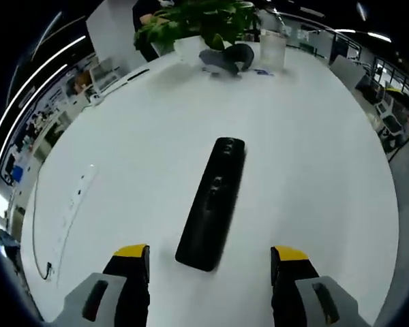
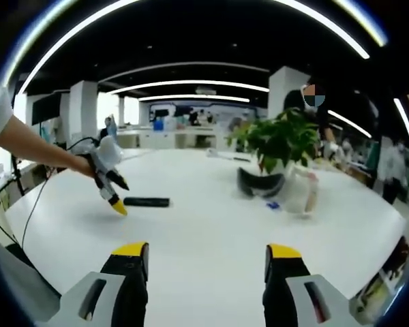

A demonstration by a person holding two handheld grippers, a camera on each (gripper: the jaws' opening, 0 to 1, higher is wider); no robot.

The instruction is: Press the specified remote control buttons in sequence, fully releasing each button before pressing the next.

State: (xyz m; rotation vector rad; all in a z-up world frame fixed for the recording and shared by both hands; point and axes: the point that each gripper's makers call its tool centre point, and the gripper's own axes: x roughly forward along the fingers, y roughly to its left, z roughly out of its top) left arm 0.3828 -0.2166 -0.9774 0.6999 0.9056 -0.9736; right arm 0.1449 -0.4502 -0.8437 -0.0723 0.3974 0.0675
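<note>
A long black remote control (image 1: pixel 214 203) lies flat on the white table (image 1: pixel 313 157), its near end between and just ahead of my left gripper's (image 1: pixel 210 262) yellow-tipped jaws, which stand wide open and apart from it. From the right gripper view the same remote (image 2: pixel 147 201) is a small dark bar far off on the table (image 2: pixel 211 231), with the left gripper (image 2: pixel 112 194) held by a person's hand hovering at its left end. My right gripper (image 2: pixel 206 259) is open, low over the table, with nothing between its jaws.
A potted green plant (image 2: pixel 281 139), a dark headset-like object (image 2: pixel 260 184) and a clear cup (image 2: pixel 301 194) stand at the table's far side. A white power strip with a cable (image 1: pixel 78 197) lies near the left edge. A person (image 2: pixel 320 116) stands behind the plant.
</note>
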